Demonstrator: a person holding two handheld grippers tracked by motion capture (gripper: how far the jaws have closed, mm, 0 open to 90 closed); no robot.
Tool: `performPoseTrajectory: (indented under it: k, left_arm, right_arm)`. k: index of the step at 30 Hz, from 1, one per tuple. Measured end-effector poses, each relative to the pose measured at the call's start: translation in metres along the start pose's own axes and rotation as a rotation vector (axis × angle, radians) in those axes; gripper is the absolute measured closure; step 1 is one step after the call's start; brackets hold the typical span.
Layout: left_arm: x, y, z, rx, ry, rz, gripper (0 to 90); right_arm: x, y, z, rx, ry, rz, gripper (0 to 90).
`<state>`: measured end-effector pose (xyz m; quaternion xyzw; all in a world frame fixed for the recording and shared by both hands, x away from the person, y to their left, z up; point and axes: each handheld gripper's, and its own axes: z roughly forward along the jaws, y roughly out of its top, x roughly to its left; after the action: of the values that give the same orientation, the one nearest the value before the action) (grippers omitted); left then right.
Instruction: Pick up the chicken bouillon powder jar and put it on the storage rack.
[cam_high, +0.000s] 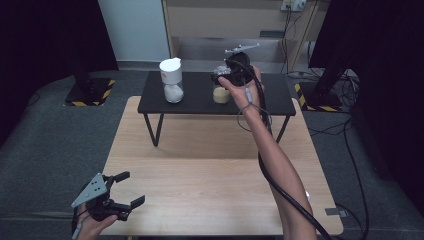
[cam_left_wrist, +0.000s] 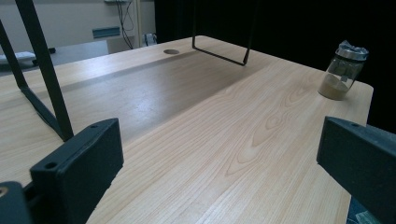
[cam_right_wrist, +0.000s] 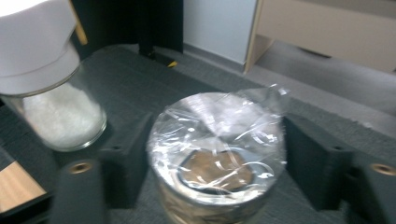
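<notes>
On the black raised shelf (cam_high: 200, 102) at the far side of the desk (cam_high: 215, 180), the right hand-held gripper (cam_right_wrist: 215, 154) sits w/ jaws spread either side of a small jar (cam_right_wrist: 217, 154), film-wrapped over its top, brownish contents inside. Gap visible between the right jaw and the jar wall; the left jaw is close, contact can't be confirmed. Judgement: released, not yet grasping. In the high view the same right hand-held gripper (cam_high: 231, 70) is over the jar (cam_high: 221, 95), arm extended fully across the desk. Just beside it, to the left, stands a taller glass jar w/ white cap (cam_high: 171, 80), white granules approx. a third up; untouched, apart from the jaws. Left hand-held gripper (cam_high: 122, 195) rests at the near left corner of the desk, jaws wide apart, nothing between them, well away from the shelf. Its own view looks across bare wood to a second film-topped jar (cam_left_wrist: 343, 70) w/ tan powder near the far desk edge, plus the shelf's black wire legs (cam_left_wrist: 44, 70). Progress, as judged: approach complete, jaws aligned round the small jar, but closing and lift are outstanding. Jar remains standing upright on the shelf. Destination can't be told from this. Note: film cover is loose and crinkled; jaws should close on the glass below it.
</notes>
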<state>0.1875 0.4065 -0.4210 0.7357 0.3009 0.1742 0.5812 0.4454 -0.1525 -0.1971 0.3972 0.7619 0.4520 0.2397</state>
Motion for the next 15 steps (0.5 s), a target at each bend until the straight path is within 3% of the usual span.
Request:
performPoseTrajectory:
  k: [6, 15]
  left_arm:
    - [-0.0002, 0.0001, 0.0001, 0.000, 0.002, 0.000, 0.0]
    - [-0.0003, 0.0002, -0.0001, 0.001, 0.003, 0.001, 0.0]
  right_arm:
    - [-0.0034, -0.0017, -0.0015, -0.011, 0.005, -0.009, 12.2]
    - [-0.0029, -0.0021, -0.0039, -0.029, 0.012, -0.008, 10.1]
